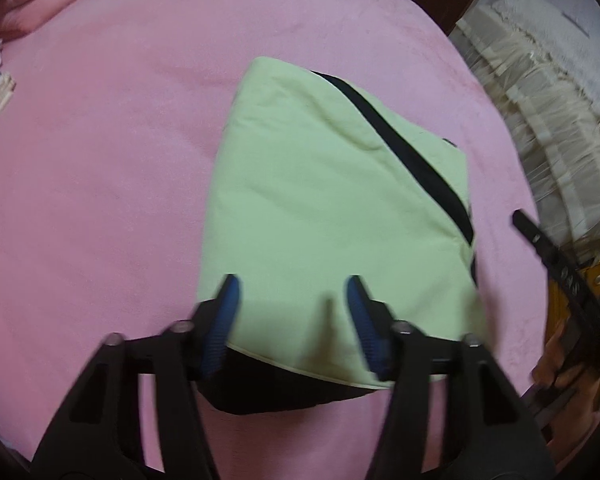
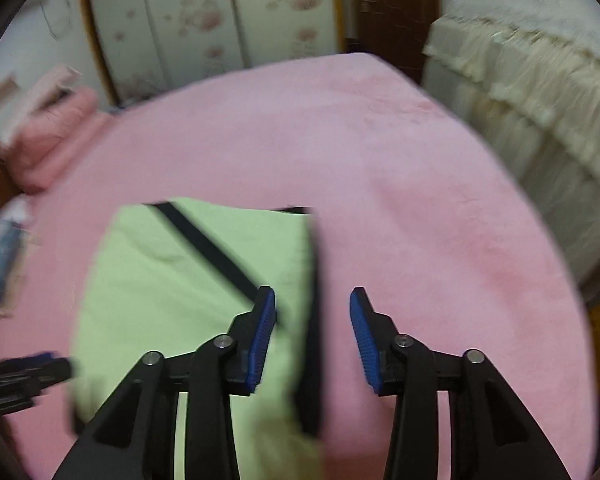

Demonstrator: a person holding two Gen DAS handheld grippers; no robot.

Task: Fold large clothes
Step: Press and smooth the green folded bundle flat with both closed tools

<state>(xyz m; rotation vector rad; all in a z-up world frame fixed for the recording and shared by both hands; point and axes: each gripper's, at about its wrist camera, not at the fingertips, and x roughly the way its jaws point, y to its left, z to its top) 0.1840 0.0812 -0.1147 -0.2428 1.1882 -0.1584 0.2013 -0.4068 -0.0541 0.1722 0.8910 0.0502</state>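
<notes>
- green garment (image 1: 324,208) lay folded mid pink bed (image 1: 100,160), compact so likely near done
- left gripper (image 1: 292,304) hovered over its near edge, jaws released
- right gripper (image 2: 312,312) at its right edge, released, empty

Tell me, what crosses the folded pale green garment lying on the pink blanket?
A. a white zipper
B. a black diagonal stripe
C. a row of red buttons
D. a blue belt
B: a black diagonal stripe runs across the folded pale green garment, which lies flat on the pink blanket.
</notes>
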